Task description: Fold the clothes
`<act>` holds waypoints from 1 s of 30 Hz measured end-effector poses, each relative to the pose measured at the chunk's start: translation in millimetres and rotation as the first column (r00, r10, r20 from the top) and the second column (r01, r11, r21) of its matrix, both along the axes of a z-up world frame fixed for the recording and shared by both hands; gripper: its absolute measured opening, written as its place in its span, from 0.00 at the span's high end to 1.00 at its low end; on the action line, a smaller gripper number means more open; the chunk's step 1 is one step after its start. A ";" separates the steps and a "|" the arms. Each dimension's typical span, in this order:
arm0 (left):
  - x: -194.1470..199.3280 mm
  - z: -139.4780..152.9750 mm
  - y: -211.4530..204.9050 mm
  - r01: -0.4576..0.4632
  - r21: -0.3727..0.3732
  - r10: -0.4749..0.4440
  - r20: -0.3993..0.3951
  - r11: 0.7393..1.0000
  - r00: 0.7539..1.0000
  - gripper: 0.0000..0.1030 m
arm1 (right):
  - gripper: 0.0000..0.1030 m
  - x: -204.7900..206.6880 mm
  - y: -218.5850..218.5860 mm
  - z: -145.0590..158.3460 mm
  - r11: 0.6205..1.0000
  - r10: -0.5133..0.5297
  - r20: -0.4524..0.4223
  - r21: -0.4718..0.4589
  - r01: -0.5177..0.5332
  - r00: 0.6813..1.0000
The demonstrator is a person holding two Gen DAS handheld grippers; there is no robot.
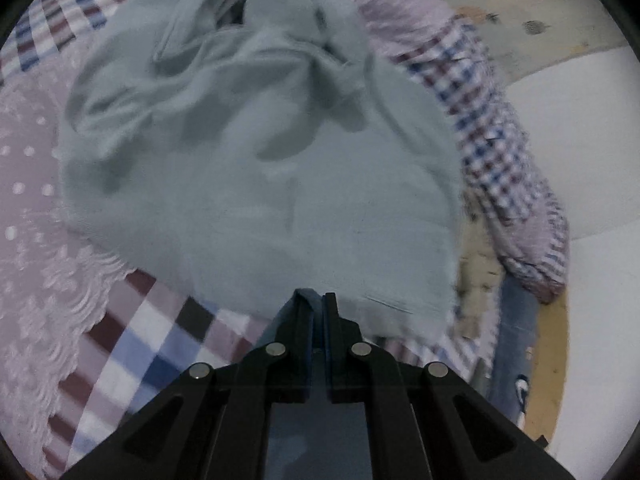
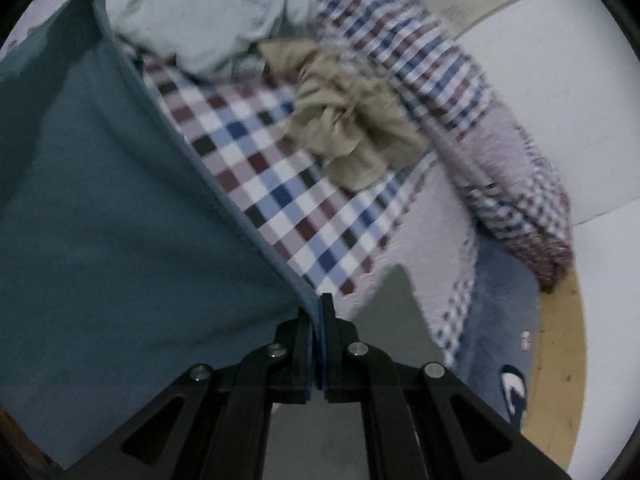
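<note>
Both grippers pinching the teal cloth.
Left gripper and right gripper fingers closed on its edge above the checkered bed.

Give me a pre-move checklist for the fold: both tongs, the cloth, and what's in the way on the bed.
1. Left tongs shut on the blue-grey garment: ok, fabric sits between the tips.
2. Right tongs shut on the same garment: ok, its edge runs into the tips.
3. Cloth flat between the grips: not ok, the far part is bunched in the left wrist view.
4. Landing area on the checked bedspread: not ok, a crumpled tan garment lies on it.
5. Grip at true corners: cannot tell.
6. Image sharpness: not ok, both views are blurred.
</note>
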State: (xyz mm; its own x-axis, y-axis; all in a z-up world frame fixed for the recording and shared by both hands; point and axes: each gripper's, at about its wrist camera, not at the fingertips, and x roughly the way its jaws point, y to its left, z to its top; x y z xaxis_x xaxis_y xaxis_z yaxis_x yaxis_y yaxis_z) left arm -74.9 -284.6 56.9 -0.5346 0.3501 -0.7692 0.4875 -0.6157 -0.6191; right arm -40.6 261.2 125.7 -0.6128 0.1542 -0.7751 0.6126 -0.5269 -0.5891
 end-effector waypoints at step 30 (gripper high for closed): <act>43.5 22.6 -47.6 -0.026 0.006 0.026 -0.210 1.000 0.977 0.30 | 0.39 -21.3 34.7 -24.8 0.960 -0.259 -0.180 -0.159 0.232 0.949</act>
